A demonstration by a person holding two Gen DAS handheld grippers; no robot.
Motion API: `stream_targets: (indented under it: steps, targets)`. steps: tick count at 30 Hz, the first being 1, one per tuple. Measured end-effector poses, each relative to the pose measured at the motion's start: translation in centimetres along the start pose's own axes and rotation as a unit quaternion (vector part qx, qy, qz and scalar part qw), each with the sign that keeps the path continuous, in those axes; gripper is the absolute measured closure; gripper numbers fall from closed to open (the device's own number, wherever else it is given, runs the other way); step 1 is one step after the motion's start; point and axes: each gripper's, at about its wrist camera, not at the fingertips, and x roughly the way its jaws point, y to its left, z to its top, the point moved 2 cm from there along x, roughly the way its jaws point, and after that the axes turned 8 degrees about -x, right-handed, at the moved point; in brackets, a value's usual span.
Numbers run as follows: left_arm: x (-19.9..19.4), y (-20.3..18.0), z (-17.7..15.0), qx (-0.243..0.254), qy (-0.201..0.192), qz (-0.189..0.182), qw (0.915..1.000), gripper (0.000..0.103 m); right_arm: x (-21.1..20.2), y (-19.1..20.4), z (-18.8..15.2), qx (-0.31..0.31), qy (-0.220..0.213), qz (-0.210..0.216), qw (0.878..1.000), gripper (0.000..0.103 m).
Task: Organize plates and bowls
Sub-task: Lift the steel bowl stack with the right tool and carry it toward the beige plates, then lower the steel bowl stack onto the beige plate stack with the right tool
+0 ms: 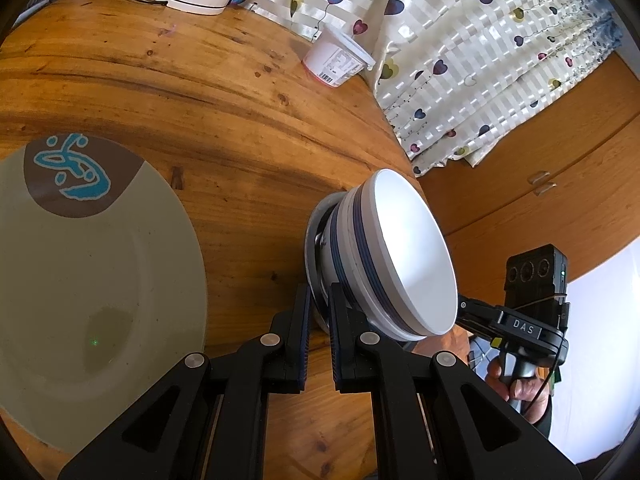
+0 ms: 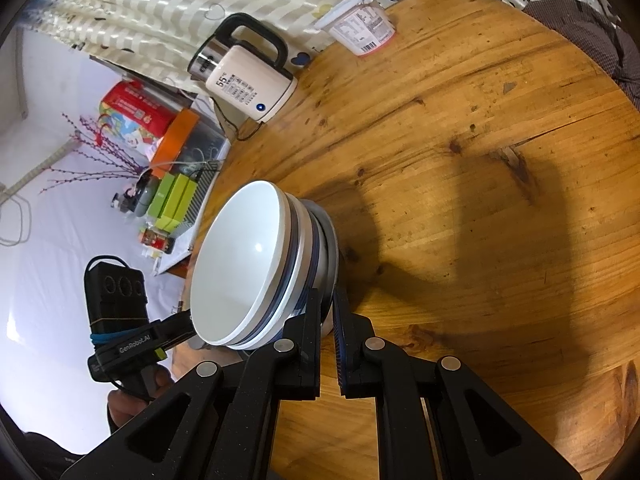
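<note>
Left wrist: both fingers' pairs clamp the bowl stack's (image 1: pixel 384 256) rim edges.

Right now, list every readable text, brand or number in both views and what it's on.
"DAS": band on the right tongs unit, seen from the left wrist view.
"GenRobot.AI": band on the left tongs unit, seen from the right wrist view.
"55°C": kettle label; the smaller print under it is unreadable.
Yogurt tub: barcode and print too small.
Red box: blurred.
</note>
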Motion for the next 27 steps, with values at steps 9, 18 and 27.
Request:
stream_targets:
  steps: [9, 18, 27]
  targets:
    - [-1.1, -0.2, 0.2, 0.004, -0.012, 0.000, 0.9999, 0.096, 0.1, 1.1, 0.7, -0.010, -0.002, 0.001, 1.000, 0.095]
    - [-3.4, 0.1, 0.4, 0.003, -0.034, 0.004, 0.9994, 0.096, 0.6, 3.1, 1.8, -0.028, -0.001, 0.009, 1.000, 0.095]
    - [-5.8, 1.0, 0.6, -0.004, -0.056, 0.012, 0.9984, 0.096, 2.0, 5.3, 2.7, -0.047, 0.009, 0.020, 0.999, 0.095]
